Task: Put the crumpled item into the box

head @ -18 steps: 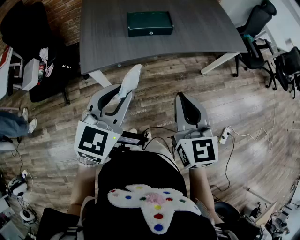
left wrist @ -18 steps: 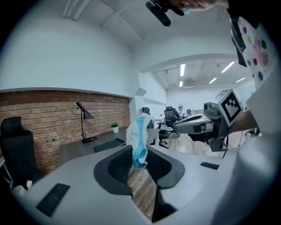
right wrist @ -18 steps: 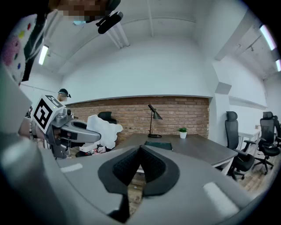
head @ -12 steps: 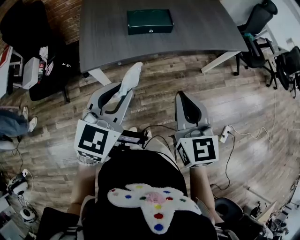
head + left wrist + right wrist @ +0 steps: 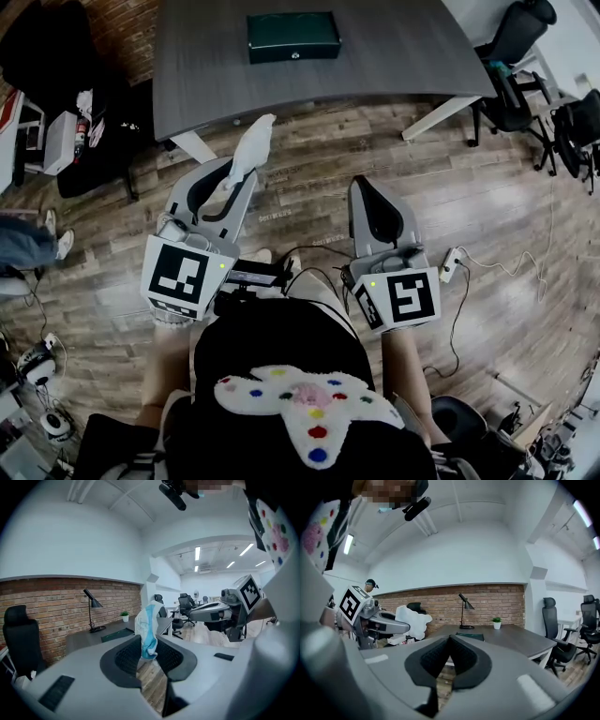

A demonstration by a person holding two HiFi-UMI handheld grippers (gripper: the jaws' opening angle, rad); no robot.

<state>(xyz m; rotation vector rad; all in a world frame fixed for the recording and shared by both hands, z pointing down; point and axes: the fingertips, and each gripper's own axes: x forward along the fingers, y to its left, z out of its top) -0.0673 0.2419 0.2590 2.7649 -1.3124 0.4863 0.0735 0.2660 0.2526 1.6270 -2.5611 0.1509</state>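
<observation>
Head view: carry step, left gripper (image 5: pixel 234 176) clamped on crumpled item (image 5: pixel 251 145) over the floor, short of the table's (image 5: pixel 403 66) near edge, right gripper (image 5: pixel 367 190) jaws together, empty; next prob. reach fwd to box (image 5: pixel 292 36) by far edge, lid looks closed.

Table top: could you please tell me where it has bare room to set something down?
The table is bare on both sides of the box and along its near edge. Only its far end is busier, with a lamp and a plant.
</observation>
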